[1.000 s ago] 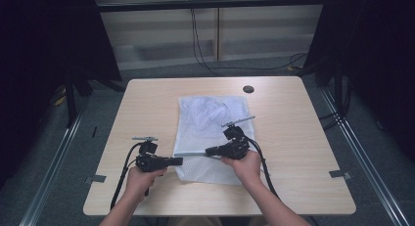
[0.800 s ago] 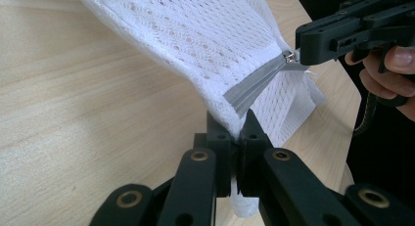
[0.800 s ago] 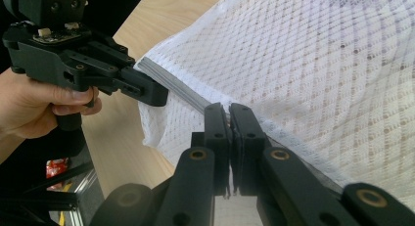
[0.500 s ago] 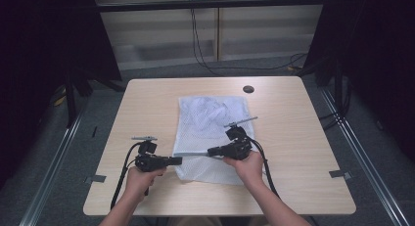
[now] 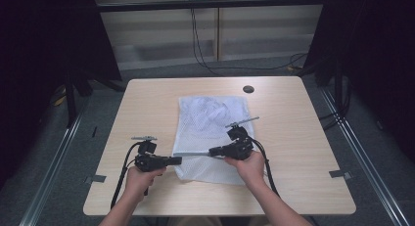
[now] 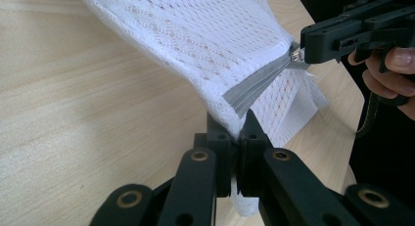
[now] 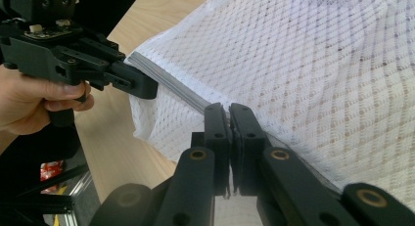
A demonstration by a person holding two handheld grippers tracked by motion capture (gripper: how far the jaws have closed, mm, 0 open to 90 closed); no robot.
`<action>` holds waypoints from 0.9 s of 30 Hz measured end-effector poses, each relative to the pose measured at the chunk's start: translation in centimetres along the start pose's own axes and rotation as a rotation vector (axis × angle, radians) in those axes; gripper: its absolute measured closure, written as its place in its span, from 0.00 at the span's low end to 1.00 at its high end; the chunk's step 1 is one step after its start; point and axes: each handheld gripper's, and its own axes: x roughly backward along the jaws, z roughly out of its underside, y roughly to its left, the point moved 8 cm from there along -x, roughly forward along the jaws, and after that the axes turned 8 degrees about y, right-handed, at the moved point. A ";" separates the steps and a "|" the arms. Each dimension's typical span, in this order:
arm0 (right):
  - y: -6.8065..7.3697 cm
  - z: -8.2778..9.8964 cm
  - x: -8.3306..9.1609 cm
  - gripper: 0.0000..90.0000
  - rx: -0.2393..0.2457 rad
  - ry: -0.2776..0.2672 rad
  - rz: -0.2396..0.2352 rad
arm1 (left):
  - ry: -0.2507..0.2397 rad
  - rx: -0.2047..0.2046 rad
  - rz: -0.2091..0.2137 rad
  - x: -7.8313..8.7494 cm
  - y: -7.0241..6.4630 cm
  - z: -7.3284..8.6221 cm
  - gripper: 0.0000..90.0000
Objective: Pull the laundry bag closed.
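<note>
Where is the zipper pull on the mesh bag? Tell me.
In the left gripper view the zipper pull sits upper right, at the end of the grey zipper, pinched by the right tool.

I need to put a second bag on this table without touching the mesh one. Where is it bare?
The table is bare left of the mesh bag, from the far edge down to the left gripper, and right of the bag out to the right edge. It is crowded at the bag's near end, where the right gripper pinches the zipper.

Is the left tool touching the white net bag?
Touching. The left gripper view shows the left tool pinched shut on the white net bag by its grey zipper.
</note>
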 end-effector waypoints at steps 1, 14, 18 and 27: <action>0.0 0.0 0.1 0.97 -0.002 -0.001 0.002 | -0.001 -0.002 -0.003 0.0 0.0 0.0 0.97; 0.0 0.1 0.3 0.97 0.004 0.002 0.001 | 0.001 -0.003 0.003 -0.1 -0.1 0.0 0.97; -0.1 0.1 0.4 0.97 0.005 0.003 -0.002 | 0.001 -0.004 0.002 -0.1 -0.1 0.0 0.97; -0.3 0.3 0.4 0.97 0.011 0.006 0.008 | -0.005 0.004 0.002 0.1 0.0 0.0 0.97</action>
